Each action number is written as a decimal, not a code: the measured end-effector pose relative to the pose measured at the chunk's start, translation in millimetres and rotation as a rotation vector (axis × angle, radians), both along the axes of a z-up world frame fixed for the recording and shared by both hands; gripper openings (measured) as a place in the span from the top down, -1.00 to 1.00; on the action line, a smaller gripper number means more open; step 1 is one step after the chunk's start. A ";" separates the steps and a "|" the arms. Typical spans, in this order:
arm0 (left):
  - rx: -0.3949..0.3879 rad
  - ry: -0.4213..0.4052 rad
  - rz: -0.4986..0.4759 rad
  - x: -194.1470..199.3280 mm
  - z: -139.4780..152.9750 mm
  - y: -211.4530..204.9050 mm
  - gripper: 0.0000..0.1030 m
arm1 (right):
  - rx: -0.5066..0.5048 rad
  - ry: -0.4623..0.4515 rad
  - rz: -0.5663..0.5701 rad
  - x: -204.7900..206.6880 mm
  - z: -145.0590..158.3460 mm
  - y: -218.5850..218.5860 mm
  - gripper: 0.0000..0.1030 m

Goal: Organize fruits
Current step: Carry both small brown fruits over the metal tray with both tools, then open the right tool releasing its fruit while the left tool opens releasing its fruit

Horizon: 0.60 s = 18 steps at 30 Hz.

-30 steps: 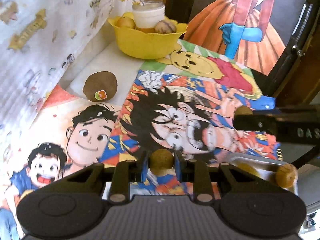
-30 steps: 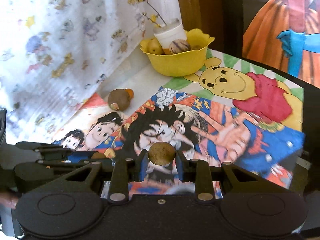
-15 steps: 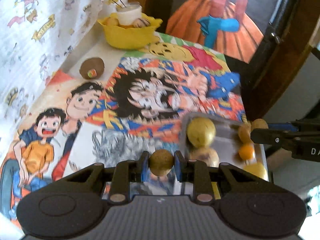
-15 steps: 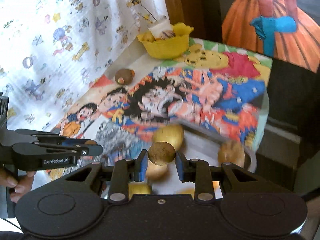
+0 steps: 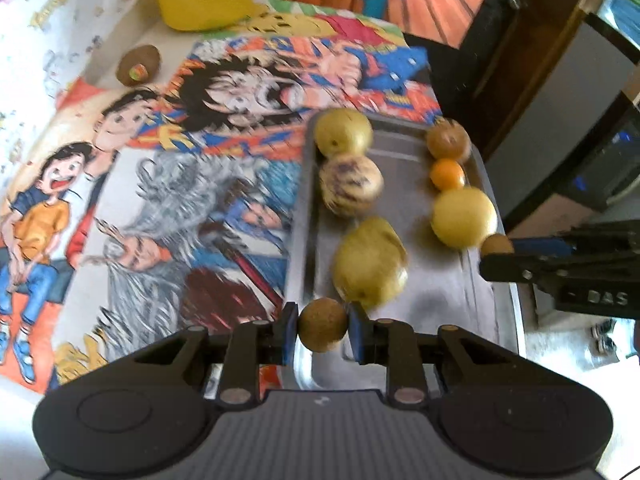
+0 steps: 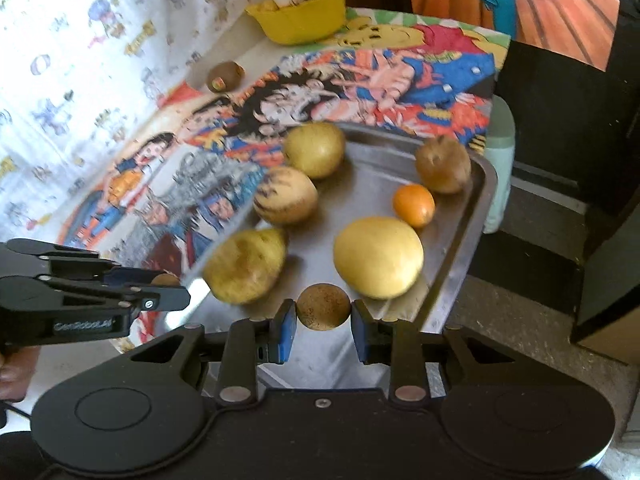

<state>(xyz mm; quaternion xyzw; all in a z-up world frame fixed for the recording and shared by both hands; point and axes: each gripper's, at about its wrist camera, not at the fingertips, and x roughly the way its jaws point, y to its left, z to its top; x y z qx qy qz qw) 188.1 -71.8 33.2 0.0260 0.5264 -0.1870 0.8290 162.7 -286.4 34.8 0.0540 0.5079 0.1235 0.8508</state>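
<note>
Left wrist, left tongs (image 5: 323,330) clamping round brown speckled fruit (image 5: 322,329), right tongs (image 6: 323,314) likewise.

Fruits in tray (image 6: 476,216); bowl (image 6: 304,20) and kiwi (image 6: 224,76) beyond

Both wrist views overlook tray (image 5: 472,312)

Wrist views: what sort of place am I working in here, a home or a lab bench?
Most likely a home, perhaps a child's room: a cartoon-print table cover, a cartoon-patterned curtain behind it, and a metal tray of fruit beside a yellow bowl.
</note>
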 end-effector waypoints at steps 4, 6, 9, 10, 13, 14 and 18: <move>-0.007 0.029 -0.007 -5.6 -10.0 -7.2 0.44 | -0.010 0.004 -0.010 -3.2 -11.0 1.7 0.39; -0.013 0.038 -0.009 -5.7 -14.0 -10.5 0.44 | -0.022 0.003 -0.017 -3.7 -15.8 2.2 0.39; -0.013 0.041 -0.014 -6.0 -18.4 -16.0 0.44 | -0.054 -0.007 -0.017 -3.1 -21.7 3.5 0.39; -0.011 0.042 -0.015 -5.8 -19.8 -17.7 0.44 | -0.059 -0.007 -0.013 -2.8 -23.2 3.4 0.39; -0.003 0.048 -0.018 -4.4 -23.8 -22.1 0.44 | -0.053 0.000 -0.014 -1.3 -26.7 1.3 0.39; 0.001 0.050 -0.019 -3.8 -24.9 -22.8 0.44 | -0.054 0.001 -0.014 -0.8 -27.3 0.9 0.38; 0.007 0.068 -0.009 -1.0 -29.2 -22.1 0.43 | -0.052 0.008 -0.015 0.6 -29.6 -0.2 0.38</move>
